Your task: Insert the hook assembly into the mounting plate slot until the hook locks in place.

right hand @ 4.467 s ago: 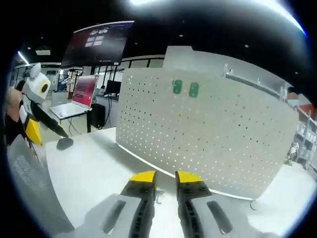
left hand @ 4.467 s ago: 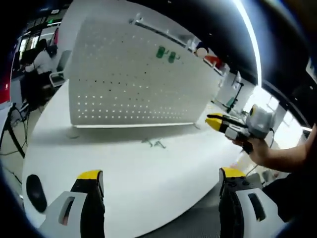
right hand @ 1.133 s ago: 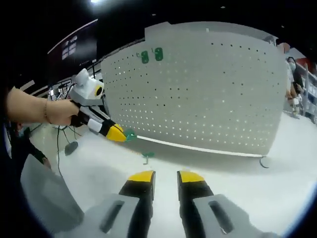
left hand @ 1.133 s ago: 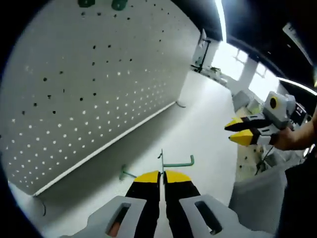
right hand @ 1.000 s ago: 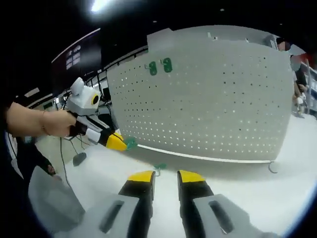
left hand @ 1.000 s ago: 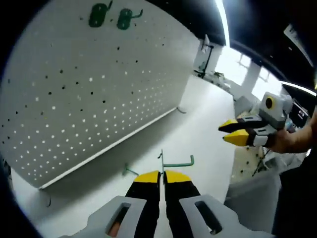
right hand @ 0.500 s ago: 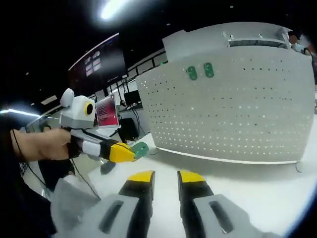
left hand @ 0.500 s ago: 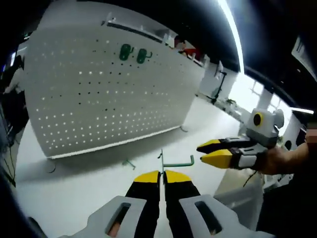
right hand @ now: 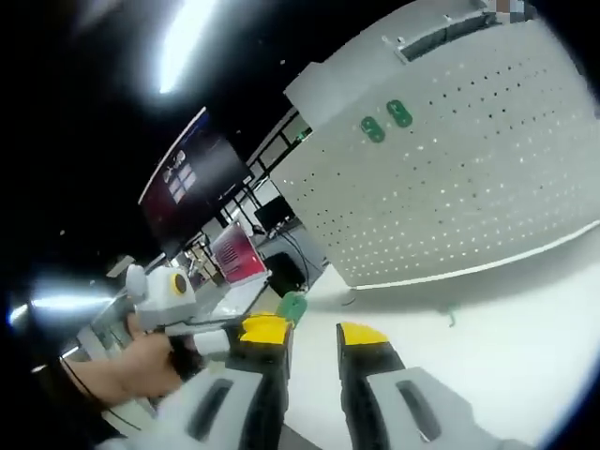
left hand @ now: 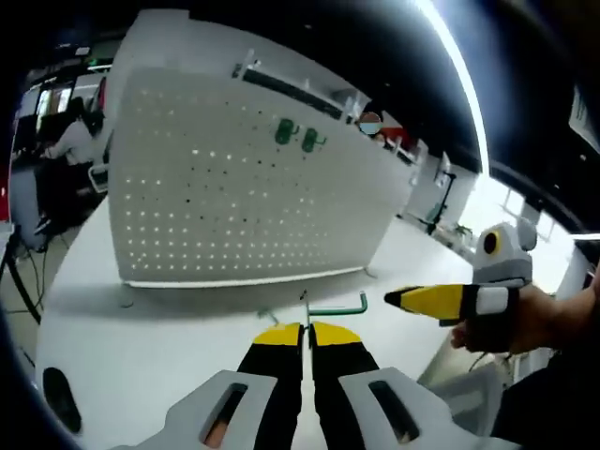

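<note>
The pegboard (left hand: 234, 202) is white, dotted with an even grid of small holes that read dark in places and bright in others, and two green hooks (left hand: 295, 136) hang near its top; the tabletop (left hand: 141, 347) below is plain white. Both the left gripper (left hand: 303, 331) and the right gripper (right hand: 311, 328) have yellow tips on black jaws with light grey bodies. The hook (left hand: 333, 307) at the left gripper's tips is green, as is another piece (right hand: 451, 318) on the table, seemingly a second hook.

An open office or lab: desks, a wall screen (right hand: 183, 192), a laptop (right hand: 236, 258).
</note>
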{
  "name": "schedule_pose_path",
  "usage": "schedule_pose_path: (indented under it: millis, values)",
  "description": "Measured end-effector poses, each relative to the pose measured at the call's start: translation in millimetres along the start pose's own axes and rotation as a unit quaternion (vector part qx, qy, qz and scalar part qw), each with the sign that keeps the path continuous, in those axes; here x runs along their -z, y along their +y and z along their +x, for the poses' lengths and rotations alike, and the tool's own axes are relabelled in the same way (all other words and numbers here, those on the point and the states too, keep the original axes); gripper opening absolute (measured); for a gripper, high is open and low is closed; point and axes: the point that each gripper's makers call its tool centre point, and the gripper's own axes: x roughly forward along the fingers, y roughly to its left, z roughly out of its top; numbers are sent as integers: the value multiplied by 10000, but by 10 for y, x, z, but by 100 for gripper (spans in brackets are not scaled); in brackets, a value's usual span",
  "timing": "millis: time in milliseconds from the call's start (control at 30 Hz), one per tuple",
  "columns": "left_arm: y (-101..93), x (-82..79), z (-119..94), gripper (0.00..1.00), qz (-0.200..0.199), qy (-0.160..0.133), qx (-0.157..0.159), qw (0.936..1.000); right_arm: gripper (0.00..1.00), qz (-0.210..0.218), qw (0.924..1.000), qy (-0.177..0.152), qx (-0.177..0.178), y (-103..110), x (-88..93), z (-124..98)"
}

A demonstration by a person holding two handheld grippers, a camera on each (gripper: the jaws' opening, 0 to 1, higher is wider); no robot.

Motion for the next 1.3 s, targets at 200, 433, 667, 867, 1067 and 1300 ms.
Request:
schedule_pose_path:
  millis: [200, 433, 667, 867, 1067, 1300]
  values:
    - [-70, -76, -40, 1, 167, -238, -4, 9996, 16, 462, 9987, -12, -227, 134, -13, 127]
    - [-181, -54, 43, 1, 346, -235, 153, 9990, 15, 568, 9982, 124, -166, 150, 45, 221]
    - [-254, -65, 92, 1, 509, -281, 278, 9979, 10, 957, 9953, 39, -171, 103, 19, 265]
    - [-239, -127, 101, 1, 730, -399, 264, 9962, 5, 1403, 9899, -39, -210, 73, 12, 284]
    - [-219, -136, 98, 1, 815, -434, 267, 9954, 4, 1532, 9878, -29, -275, 111, 28, 309]
    - [-237, -113, 102, 1, 981, -402, 321, 9939, 2, 1693, 9852, -3, -280, 105, 70, 339]
